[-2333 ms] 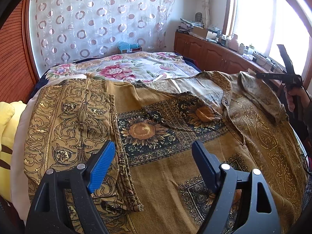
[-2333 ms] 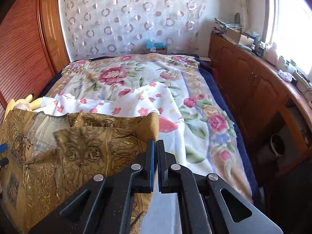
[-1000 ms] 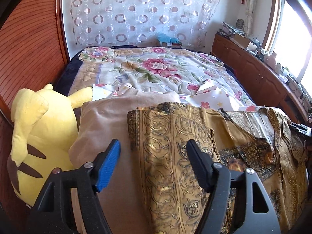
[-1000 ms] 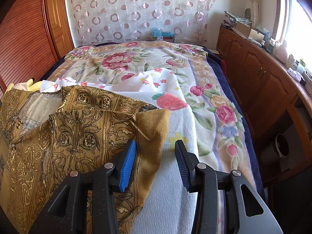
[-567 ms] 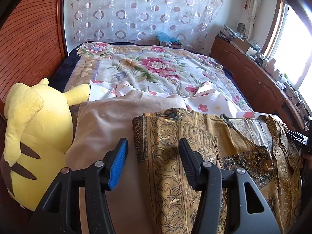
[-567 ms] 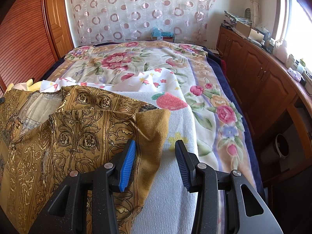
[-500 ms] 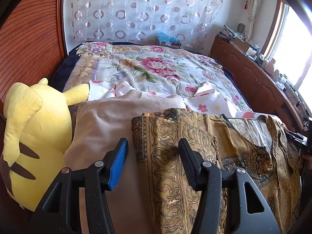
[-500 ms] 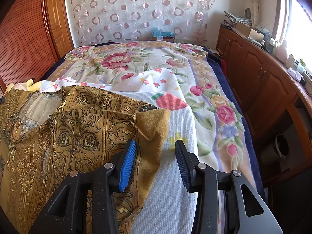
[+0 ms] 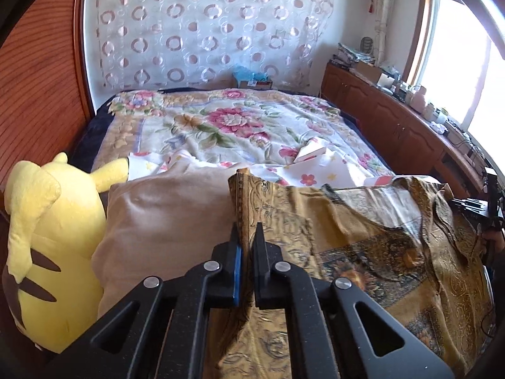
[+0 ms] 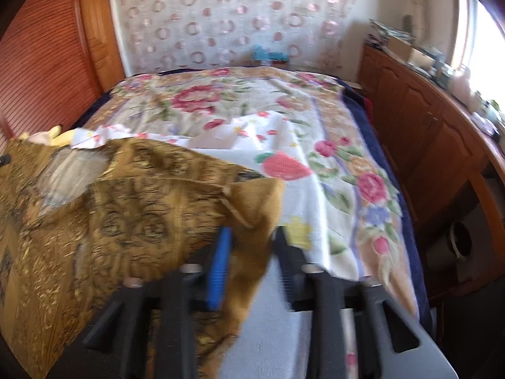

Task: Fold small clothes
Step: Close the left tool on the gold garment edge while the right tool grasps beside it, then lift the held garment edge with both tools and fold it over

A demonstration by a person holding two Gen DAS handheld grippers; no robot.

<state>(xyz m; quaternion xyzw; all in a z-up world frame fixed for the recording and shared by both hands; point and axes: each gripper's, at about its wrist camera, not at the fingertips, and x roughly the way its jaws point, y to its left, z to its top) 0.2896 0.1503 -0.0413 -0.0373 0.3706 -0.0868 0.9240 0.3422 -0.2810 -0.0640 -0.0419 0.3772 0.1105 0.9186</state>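
Left tongs pinch the gold brocade garment's stiff raised edge beside the pillow — right tongs spread, straddling its plain corner; blurred.

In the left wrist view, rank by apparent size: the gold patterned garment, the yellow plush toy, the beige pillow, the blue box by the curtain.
1. gold patterned garment
2. beige pillow and yellow plush toy: similar, unranked; the toy sits nearer the camera.
3. blue box, also farthest away.

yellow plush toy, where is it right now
In the left wrist view the yellow plush toy sits at the far left of the bed, against the wooden wall, touching the beige pillow on its right.
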